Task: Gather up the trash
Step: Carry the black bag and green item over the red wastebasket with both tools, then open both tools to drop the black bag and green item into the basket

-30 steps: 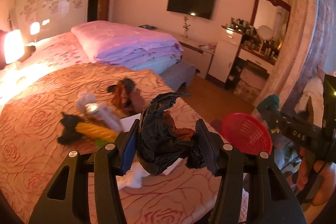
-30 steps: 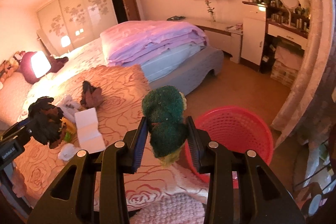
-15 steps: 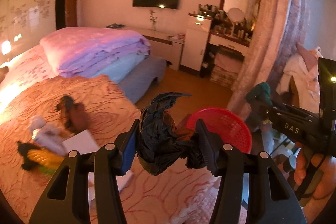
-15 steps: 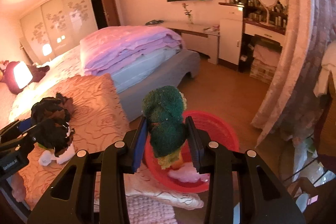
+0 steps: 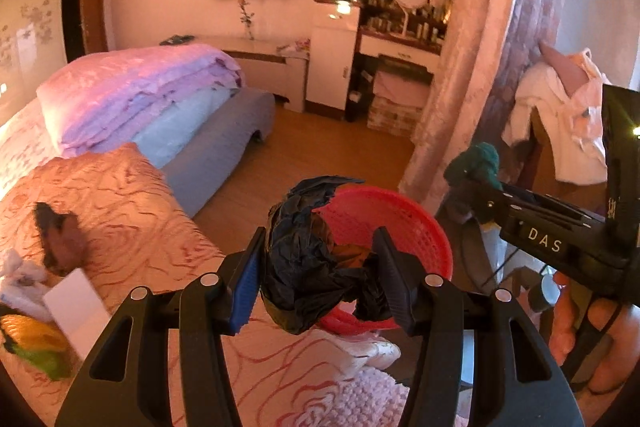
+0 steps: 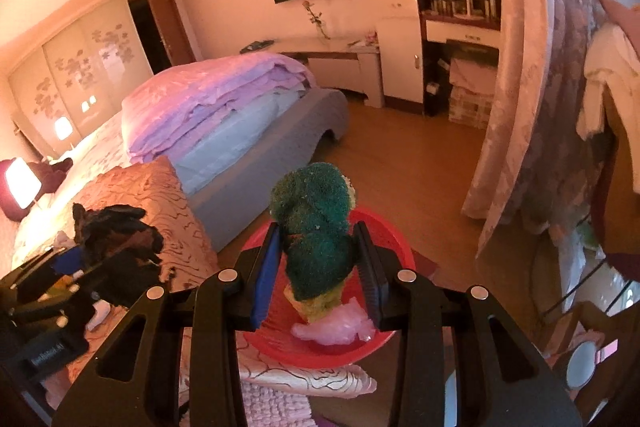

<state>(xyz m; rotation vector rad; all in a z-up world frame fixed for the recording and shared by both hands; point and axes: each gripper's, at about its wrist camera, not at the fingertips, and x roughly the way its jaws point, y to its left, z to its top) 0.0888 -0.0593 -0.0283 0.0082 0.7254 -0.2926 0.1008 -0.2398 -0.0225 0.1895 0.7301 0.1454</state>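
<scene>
Red basket [image 6: 384,227], green sponge [image 6: 316,227]

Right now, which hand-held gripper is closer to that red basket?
Right, it seems. The right hand-held gripper holds its green sponge over the red basket; the left hand-held gripper, with crumpled black plastic, looks nearer the rim.

My black crumpled bag [image 5: 316,259] covers the near-left part of the red basket [image 5: 424,227]; its floor can't be seen from my left cam; from the right cam my green scrubber [image 6: 316,239] blocks the basket's middle, so only a bit of pink plastic [image 6: 332,325] shows; yellow-green item [image 5: 32,343] at lower left is blurred & cut by the lens edge, can't tell what it is; bottles on the dresser shelf [image 6: 440,3] too small to read; hand [image 5: 588,339] under my right gripper only partly in frame.
</scene>
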